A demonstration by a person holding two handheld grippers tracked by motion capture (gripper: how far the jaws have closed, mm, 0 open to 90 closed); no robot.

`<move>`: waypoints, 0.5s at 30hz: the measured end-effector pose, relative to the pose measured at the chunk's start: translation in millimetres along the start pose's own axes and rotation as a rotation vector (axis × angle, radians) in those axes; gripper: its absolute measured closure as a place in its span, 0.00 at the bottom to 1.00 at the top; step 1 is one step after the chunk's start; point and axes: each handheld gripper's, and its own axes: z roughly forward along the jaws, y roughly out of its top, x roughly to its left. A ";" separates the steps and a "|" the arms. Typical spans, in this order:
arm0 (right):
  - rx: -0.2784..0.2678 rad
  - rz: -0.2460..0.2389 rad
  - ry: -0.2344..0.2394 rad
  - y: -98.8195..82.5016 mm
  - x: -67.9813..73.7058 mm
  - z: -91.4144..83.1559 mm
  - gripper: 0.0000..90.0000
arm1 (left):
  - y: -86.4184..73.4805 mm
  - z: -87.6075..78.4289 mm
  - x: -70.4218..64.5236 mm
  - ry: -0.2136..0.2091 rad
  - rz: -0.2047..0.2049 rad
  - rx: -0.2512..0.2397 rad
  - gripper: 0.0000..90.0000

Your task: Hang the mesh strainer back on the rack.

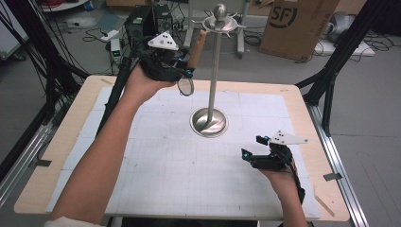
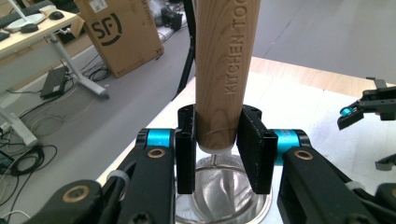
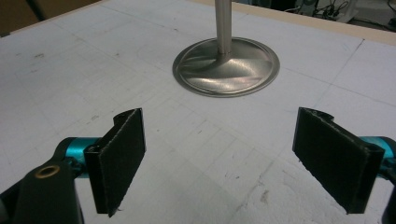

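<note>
A small strainer has a wooden handle (image 1: 196, 47) (image 2: 224, 60) stamped KITCHEN TOO and a round metal bowl (image 1: 185, 86) (image 2: 224, 198) hanging below. My left gripper (image 1: 187, 72) (image 2: 218, 119) is shut on the lower end of that handle and holds it nearly upright, high above the back of the table. The handle's top end sits close beside the hooked crown (image 1: 220, 22) of a steel stand (image 1: 215, 71); whether they touch I cannot tell. The stand's round base (image 1: 208, 123) (image 3: 226, 67) rests mid-table. My right gripper (image 1: 253, 146) (image 3: 219, 154) hovers low at the front right, open, with nothing between its pads.
A white gridded mat (image 1: 189, 165) covers the wooden table (image 1: 302, 109). Behind the table stand a cardboard box (image 1: 298, 23) (image 2: 121, 32), a computer tower (image 1: 142, 21) and floor cables. Black frame legs (image 1: 331, 80) rise at the table's right side.
</note>
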 end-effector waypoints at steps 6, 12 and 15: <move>-0.003 -0.001 -0.002 0.1 0.0 -0.8 0.18 | 2.3 6.9 -0.8 -0.003 -0.009 0.004 0.77; -0.004 -0.002 -0.002 0.1 -0.2 -1.4 0.18 | 0.6 9.0 -0.9 -0.008 -0.020 0.021 0.65; -0.002 -0.004 -0.002 0.0 -0.2 -1.6 0.18 | -1.2 7.5 -0.9 -0.011 -0.026 0.027 0.60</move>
